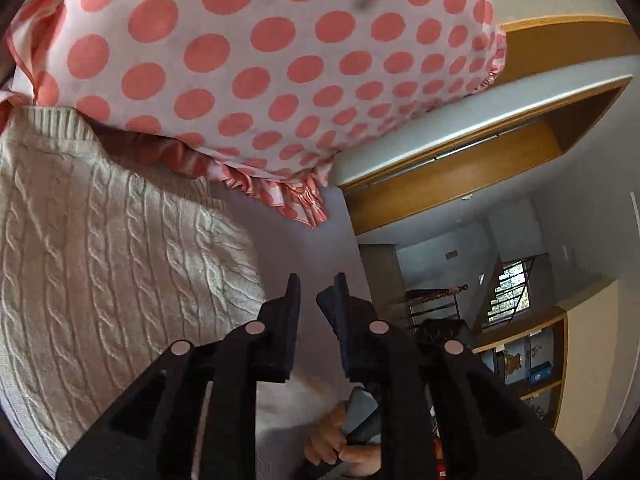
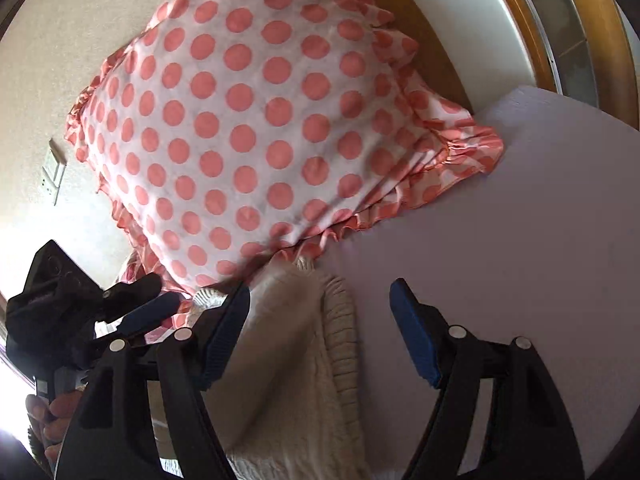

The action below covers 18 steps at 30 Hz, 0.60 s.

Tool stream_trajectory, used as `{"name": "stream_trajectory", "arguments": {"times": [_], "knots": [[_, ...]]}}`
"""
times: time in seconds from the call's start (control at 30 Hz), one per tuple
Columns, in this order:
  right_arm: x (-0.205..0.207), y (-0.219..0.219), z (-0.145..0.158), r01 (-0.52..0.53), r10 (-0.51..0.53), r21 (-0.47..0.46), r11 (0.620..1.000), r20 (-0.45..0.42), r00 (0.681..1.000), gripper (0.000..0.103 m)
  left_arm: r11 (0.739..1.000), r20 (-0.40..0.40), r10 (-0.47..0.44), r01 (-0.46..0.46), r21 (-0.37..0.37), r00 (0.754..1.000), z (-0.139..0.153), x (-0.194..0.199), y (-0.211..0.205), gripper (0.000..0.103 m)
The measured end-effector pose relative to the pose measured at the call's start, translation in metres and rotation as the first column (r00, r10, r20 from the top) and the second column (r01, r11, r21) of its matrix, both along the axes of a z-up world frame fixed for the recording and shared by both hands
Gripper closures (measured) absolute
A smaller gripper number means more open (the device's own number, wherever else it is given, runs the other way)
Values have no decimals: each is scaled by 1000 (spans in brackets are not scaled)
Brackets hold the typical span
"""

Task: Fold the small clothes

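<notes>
Two pairs of tongs are working over a pale lilac bed (image 2: 520,240). The left tongs (image 1: 316,284) are hanging with a narrow gap between their dark fingers and nothing between them, poised above the bare sheet just beside the cream cable-knit sweater (image 1: 108,264). In the right wrist view the left tongs (image 2: 160,300) are showing at the lower left, a hand (image 2: 48,416) wrapping their handle. The right tongs (image 2: 320,292) are standing wide apart, blue pads facing each other, empty; the ribbed edge of the sweater (image 2: 288,360) is lying on the bed beneath the span between them. The sweater is lying flat on the bed, its far end touching the frilled edge of a white pillow with coral polka dots (image 2: 256,120), which is leaning against the wall at the head of the bed. A wooden bed frame (image 2: 440,52) is running behind the pillow. A wall switch plate (image 2: 54,170) is sitting to the pillow's left.
</notes>
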State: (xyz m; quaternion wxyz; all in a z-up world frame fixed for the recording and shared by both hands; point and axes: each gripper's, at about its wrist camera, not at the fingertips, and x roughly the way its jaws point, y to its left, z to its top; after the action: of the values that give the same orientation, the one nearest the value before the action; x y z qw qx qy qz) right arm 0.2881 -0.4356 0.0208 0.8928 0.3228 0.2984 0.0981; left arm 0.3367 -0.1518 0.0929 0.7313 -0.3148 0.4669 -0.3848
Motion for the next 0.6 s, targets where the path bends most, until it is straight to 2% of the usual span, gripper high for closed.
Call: {"name": "stream_trajectory", "arguments": {"times": [0.07, 0.13, 0.2, 0.27, 0.33, 0.37, 0.4, 0.47, 0.53, 0.6], "knots": [[1, -2, -1, -58, 58, 54, 997, 4, 998, 29, 998, 91, 6, -11, 54, 996, 13, -18, 21, 72], [2, 8, 4, -118, 118, 33, 992, 3, 993, 36, 988, 184, 22, -50, 148, 983, 22, -42, 48, 65], [10, 26, 6, -183, 183, 8, 983, -25, 983, 42, 957, 278, 18, -97, 273, 960, 23, -67, 67, 63], [24, 46, 2, -236, 233, -25, 971, -94, 968, 50, 920, 331, -17, -115, 374, 943, 14, -89, 78, 62], [37, 65, -7, -269, 249, -96, 958, -181, 951, 57, 902, 326, -55, -93, 421, 944, 0, -99, 85, 62], [42, 72, -12, -280, 248, -139, 950, -214, 945, 80, 899, 314, -70, -76, 430, 947, -7, -101, 85, 62], [44, 78, -13, -286, 246, -178, 942, -218, 945, 92, 895, 307, -84, -63, 442, 948, -14, -103, 84, 62], [47, 80, -4, -247, 200, -252, 936, -196, 960, 94, 884, 315, -112, -51, 465, 942, -25, -104, 79, 62], [54, 72, 7, -183, 136, -281, 942, -178, 975, 95, 879, 308, -144, -22, 476, 940, -33, -105, 73, 63], [64, 63, 2, -130, 68, -306, 943, -207, 976, 95, 863, 257, -189, 36, 503, 948, -47, -105, 62, 75]]}}
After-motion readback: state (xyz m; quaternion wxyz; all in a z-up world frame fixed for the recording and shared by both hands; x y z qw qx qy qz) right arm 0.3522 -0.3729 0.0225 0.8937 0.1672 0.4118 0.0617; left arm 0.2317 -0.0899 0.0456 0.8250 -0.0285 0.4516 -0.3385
